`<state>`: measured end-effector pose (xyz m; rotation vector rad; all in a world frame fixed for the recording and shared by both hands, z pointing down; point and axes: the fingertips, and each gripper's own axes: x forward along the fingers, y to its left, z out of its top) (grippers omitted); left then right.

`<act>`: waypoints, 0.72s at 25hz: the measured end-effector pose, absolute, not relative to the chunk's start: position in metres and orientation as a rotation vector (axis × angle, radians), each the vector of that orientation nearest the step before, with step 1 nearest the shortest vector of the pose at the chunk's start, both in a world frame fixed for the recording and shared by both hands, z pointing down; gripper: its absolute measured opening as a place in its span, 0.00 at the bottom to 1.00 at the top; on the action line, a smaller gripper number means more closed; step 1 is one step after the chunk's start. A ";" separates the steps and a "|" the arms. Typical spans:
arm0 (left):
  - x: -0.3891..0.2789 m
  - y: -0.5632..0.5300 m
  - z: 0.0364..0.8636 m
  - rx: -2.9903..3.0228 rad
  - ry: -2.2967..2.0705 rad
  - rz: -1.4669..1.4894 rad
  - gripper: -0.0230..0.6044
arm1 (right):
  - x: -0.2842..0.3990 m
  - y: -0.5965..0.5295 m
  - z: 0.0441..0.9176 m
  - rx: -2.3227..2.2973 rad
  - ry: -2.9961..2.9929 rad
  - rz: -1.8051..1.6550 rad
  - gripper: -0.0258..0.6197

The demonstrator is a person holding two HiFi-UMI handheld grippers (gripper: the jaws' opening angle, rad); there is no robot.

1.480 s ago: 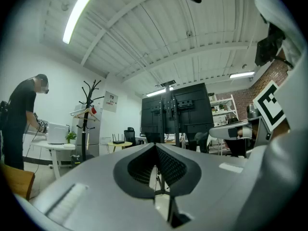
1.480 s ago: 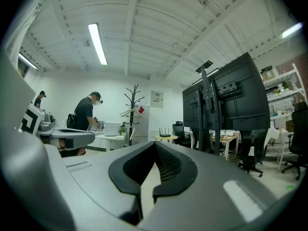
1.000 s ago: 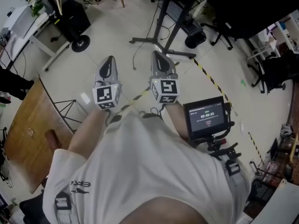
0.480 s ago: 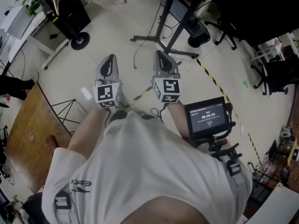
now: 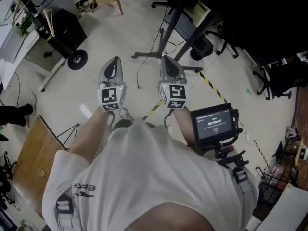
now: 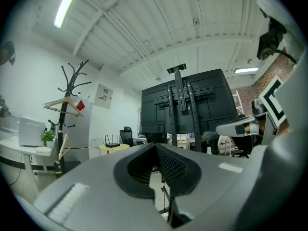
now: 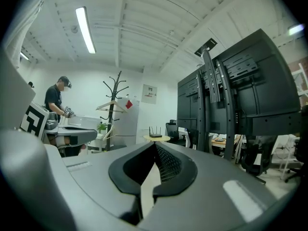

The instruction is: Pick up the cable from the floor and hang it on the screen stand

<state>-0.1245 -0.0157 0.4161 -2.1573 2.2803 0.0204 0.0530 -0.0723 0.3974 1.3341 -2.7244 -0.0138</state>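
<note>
You are holding the left gripper and right gripper level, both with jaws pressed together on nothing. The cable is lying on the floor just beside the base of the screen stand. It is running lengthwise from the base toward you, below and between the grippers, and neither looks clearly nearer.

The small black screen clamped at the person's waist shows a timer reading 00:00:04; the line above it is too small to read. The dark print on the white shirt is not legible. The white wall poster has a red heading, too small to read. The left grey cube and the right grey cube each bear a black-and-white square code without letters.
</note>
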 end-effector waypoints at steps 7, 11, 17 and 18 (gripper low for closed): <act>-0.205 -0.097 0.409 -2.214 2.219 0.031 0.04 | -0.024 -0.142 0.390 1.401 -2.678 -0.033 0.06; -0.208 -0.107 0.400 -2.186 2.197 0.031 0.04 | -0.028 -0.151 0.387 1.405 -2.678 -0.055 0.06; -0.211 -0.108 0.403 -2.167 2.226 0.052 0.04 | -0.033 -0.155 0.385 1.401 -2.694 -0.063 0.06; -0.212 -0.107 0.400 -2.155 2.223 0.053 0.04 | -0.034 -0.156 0.385 1.397 -2.699 -0.063 0.06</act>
